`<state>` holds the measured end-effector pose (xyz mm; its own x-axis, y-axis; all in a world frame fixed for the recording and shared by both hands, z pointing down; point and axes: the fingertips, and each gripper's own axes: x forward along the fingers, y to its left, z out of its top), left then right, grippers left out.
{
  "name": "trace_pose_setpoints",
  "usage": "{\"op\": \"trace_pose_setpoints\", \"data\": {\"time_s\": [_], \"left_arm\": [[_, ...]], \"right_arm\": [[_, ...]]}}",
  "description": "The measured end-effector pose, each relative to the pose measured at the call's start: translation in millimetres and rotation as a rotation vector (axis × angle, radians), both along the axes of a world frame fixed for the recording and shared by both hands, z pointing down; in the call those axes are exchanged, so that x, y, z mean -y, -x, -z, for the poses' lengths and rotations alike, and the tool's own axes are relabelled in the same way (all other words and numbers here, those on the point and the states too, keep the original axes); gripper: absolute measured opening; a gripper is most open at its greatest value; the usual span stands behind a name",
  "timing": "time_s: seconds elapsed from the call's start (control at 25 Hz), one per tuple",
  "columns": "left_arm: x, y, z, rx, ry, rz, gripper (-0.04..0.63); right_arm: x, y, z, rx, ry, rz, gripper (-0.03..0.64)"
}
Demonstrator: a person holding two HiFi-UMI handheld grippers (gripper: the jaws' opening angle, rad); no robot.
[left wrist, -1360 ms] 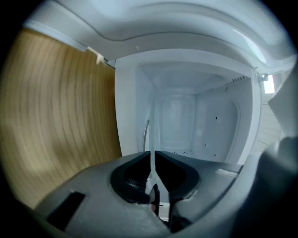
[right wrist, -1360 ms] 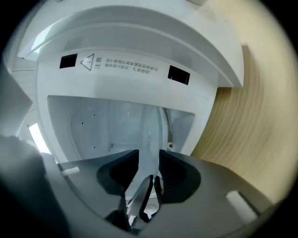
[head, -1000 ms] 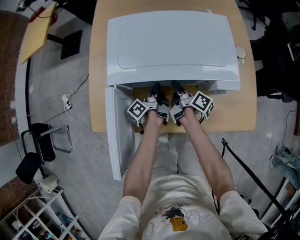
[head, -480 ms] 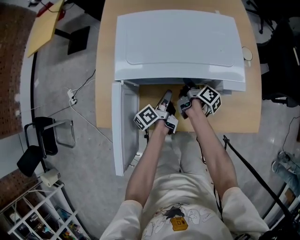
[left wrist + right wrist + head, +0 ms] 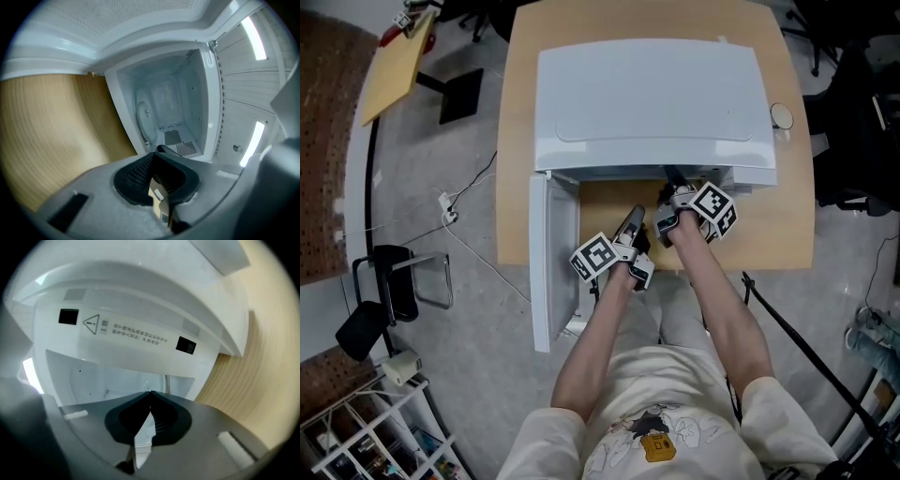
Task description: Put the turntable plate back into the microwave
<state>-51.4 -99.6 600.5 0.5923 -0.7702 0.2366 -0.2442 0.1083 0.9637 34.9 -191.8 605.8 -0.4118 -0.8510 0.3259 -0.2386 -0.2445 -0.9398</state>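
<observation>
- Turntable plate of round clear glass [image 5: 145, 112] lies on the cavity floor of the white box-shaped microwave [image 5: 652, 94], which stands on a light wooden worktop [image 5: 769, 234].
- White microwave door [image 5: 553, 262] is swung open at the left.
- Left claw [image 5: 158, 150] is clenched and empty, outside the opening.
- Right claw [image 5: 150, 393] has just been closing; its tips meet with nothing between.

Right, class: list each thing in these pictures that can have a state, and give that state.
microwave door: open, swung out wide.
turntable plate: inside the microwave, lying on its floor.
left claw: shut, nothing between its jaws.
right claw: just closed, shut, nothing between its jaws.
</observation>
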Motion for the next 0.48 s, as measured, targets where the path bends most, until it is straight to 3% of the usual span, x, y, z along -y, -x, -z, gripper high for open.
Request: {"op": "trace_pose_setpoints", "data": {"time_s": [0.32,0.4,0.48], "left_arm": [[-12,-9,42,0.028,-0.043,-0.062,0.0],[-17,-15,57,0.065,-0.072,-0.109,-0.001],[-23,-19,71,0.146,-0.117,-0.167,0.0]], "right_arm": [[-57,9,35,-0.015,-0.053,0.125,-0.009],[-69,13,55,-0.047,-0.104,0.177,-0.006],[-79,18,75,-0.076,-0.165,0.228,0.0]]}}
